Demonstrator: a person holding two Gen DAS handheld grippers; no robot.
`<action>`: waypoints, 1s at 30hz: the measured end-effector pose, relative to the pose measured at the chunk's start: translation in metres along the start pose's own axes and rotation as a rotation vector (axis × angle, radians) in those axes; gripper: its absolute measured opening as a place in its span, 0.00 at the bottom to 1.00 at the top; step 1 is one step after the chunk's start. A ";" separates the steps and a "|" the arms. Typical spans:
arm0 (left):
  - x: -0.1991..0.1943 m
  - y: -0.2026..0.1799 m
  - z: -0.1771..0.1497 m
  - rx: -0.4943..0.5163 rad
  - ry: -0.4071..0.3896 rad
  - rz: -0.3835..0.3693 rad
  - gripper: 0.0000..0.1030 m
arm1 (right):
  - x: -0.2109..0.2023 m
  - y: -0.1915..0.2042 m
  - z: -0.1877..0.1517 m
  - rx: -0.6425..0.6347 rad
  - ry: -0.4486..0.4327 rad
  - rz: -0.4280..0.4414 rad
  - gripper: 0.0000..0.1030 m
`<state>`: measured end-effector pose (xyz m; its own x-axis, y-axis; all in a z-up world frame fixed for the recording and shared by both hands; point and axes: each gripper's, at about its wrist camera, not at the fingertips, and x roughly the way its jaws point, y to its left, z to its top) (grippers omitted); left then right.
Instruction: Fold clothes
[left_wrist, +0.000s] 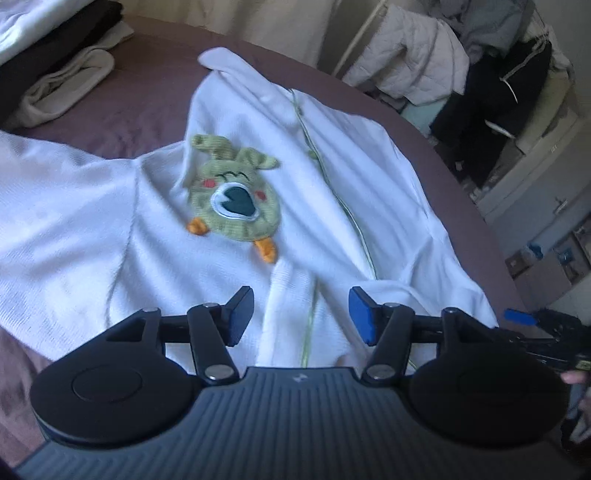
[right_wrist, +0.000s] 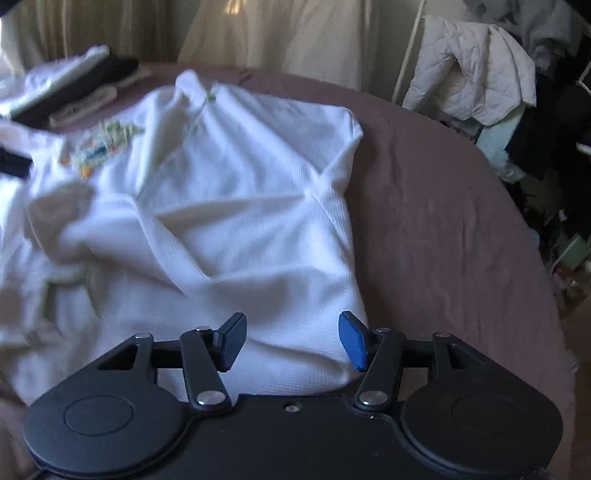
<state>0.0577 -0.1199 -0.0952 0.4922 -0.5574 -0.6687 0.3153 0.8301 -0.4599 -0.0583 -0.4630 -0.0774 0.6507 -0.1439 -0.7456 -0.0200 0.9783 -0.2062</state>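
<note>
A white zip-up garment (left_wrist: 221, 280) lies spread front-up on the mauve bed cover (left_wrist: 129, 107). It has a green cartoon patch (left_wrist: 234, 206) on the chest and a pale green zip (left_wrist: 354, 221). My left gripper (left_wrist: 301, 317) hovers open over its lower middle, above a folded white strip beside the zip, with nothing pinched. At the right edge of this view a blue fingertip (left_wrist: 519, 316) of the other gripper shows. In the right wrist view the garment (right_wrist: 240, 221) looks rumpled, its patch (right_wrist: 101, 147) blurred. My right gripper (right_wrist: 291, 341) stands open over the near right corner of the cloth.
Folded clothes (left_wrist: 55, 55) are stacked at the back left of the bed, seen also as a stack (right_wrist: 74, 85) in the right wrist view. A quilted white jacket (right_wrist: 472, 70) and dark clothes hang beyond the bed's right edge. Bare bed cover (right_wrist: 443, 221) lies right of the garment.
</note>
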 end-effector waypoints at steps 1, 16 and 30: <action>0.005 -0.002 0.000 0.013 0.013 -0.011 0.56 | 0.004 0.001 -0.001 -0.021 0.003 -0.025 0.57; -0.010 -0.082 -0.004 0.475 -0.265 -0.093 0.05 | 0.028 0.009 -0.008 -0.130 0.039 -0.026 0.56; -0.020 -0.015 -0.102 0.509 0.102 0.009 0.07 | 0.038 -0.032 -0.022 0.048 0.086 -0.141 0.56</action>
<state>-0.0400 -0.1230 -0.1341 0.4232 -0.5277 -0.7365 0.6788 0.7231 -0.1280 -0.0497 -0.5031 -0.1138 0.5768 -0.2907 -0.7634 0.1051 0.9532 -0.2836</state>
